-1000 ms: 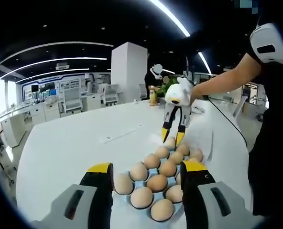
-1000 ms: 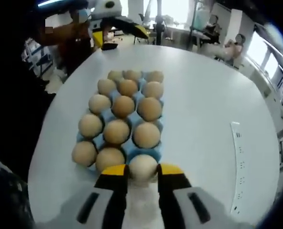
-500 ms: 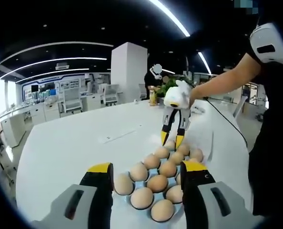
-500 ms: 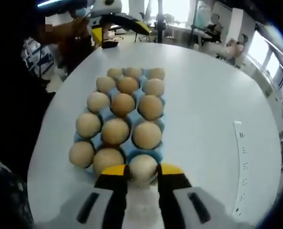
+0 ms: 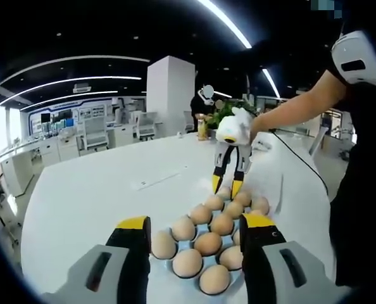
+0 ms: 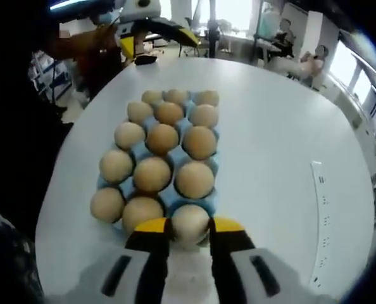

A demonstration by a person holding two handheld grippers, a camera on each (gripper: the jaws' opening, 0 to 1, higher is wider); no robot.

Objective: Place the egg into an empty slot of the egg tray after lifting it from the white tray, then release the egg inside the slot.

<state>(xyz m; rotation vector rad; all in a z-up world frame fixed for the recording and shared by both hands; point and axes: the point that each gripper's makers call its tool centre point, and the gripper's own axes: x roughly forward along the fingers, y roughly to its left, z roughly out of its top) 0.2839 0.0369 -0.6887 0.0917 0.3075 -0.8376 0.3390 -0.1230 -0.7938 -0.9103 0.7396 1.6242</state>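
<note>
The right gripper (image 6: pixel 189 226), still pinching a pale egg (image 6: pixel 190 223), has settled at the blue tray's (image 6: pixel 169 197) near corner slot, release pending; the left gripper (image 5: pixel 195 229) hangs spread.

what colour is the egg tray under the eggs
Light blue; the egg tray shows between the brown eggs, best in the right gripper view.

The left gripper view looks low along the white counter (image 5: pixel 99 190) from one short end of the blue egg tray (image 5: pixel 169 263), near it and facing its far end, where the right gripper (image 5: pixel 228 188) stands. The right gripper view looks steeply down on the egg tray (image 6: pixel 166 196) from that opposite end, close above it. Both views share the tray and the counter (image 6: pixel 270 145) around it.
</note>
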